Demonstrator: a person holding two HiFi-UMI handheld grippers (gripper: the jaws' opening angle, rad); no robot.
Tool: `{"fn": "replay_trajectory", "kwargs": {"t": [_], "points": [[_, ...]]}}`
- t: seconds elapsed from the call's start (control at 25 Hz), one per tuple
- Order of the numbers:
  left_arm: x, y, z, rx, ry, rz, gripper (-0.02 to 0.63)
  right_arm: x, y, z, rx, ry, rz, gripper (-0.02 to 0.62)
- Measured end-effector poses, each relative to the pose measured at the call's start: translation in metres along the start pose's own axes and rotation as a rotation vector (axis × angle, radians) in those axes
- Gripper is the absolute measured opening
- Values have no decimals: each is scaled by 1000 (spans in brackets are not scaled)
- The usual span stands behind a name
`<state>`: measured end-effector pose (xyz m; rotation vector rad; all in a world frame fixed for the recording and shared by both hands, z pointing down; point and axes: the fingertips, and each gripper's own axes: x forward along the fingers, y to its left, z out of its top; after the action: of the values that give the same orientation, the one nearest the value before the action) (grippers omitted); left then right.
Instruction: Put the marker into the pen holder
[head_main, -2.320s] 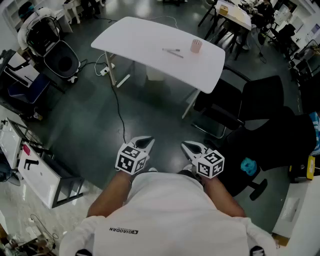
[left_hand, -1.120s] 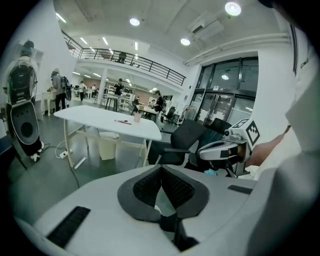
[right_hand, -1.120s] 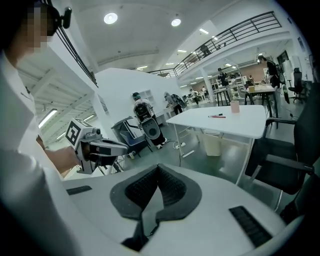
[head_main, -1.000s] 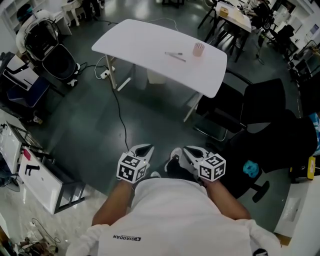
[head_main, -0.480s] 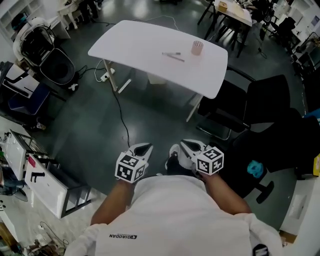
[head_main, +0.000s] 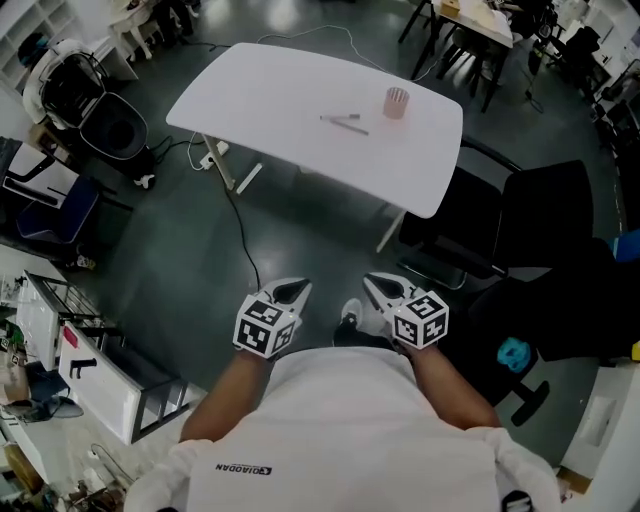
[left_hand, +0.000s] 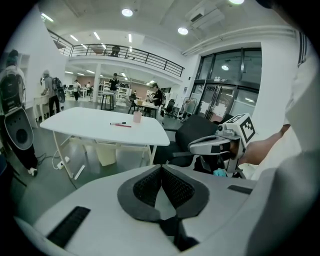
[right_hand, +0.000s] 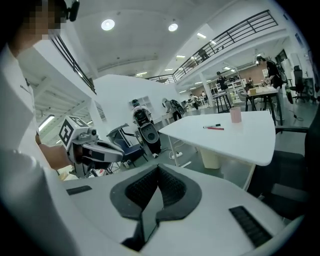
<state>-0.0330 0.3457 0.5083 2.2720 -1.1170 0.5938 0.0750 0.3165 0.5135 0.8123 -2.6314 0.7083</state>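
The left tool (head_main: 295, 288) and the right tool (head_main: 376, 283) are both held low in front of the person's body, side by side, each with its jaws pressed together and nothing between them. Both are well apart from the worktop (head_main: 270, 85), with open floor (head_main: 180, 240) between. Judged from this, the step in hand is the approach, and nothing is gripped yet. To do it well, come up square to the near long edge of the worktop and part the jaws of one tool before it arrives. Then set them across the barrel of the marker (head_main: 338, 118) near its middle, so it lifts level and can be tipped upright. The marker lies flat near the middle of the worktop. A thin red pen (head_main: 354, 128) lies just beside it, so the jaws should close on one barrel only. The pink pen holder (head_main: 396, 102) stands upright nearer the right end of the worktop, close to the marker. It looks light, so the marker is probably best lowered straight into its mouth, with the free tool ready to steady it. The worktop is white, on slim white legs, and bears only these things. A cable (head_main: 240, 225) trails over the dark floor from under the worktop's left end towards the person, something to step past. A black chair (head_main: 530, 210) stands off the worktop's right end, a black stroller (head_main: 100, 95) off its left end, and more desks (head_main: 480, 22) beyond it.
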Motion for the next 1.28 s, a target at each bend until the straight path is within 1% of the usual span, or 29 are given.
{"fn": "replay_trajectory", "kwargs": {"t": [0.24,0.44,0.56,0.68,0.92,1.16,1.28], "points": [[43,25,37,9,36,18,28,24,-56,38,-12,-15,7,18],[78,44,76,34,33,36,29,35,-100,67,-36,-33,14,18],[98,57,98,54,27,55,29,39,-123,76,-37,-42,17,18],[114,70,119,51,9,73,29,44,-145,84,-40,-41,18,18],[137,78,129,47,36,65,28,50,-172,88,-1,-44,11,18],[157,96,138,64,74,33,28,68,-200,102,14,-53,-22,18],[177,107,149,71,71,10,28,77,-215,107,15,-53,-44,18]]}}
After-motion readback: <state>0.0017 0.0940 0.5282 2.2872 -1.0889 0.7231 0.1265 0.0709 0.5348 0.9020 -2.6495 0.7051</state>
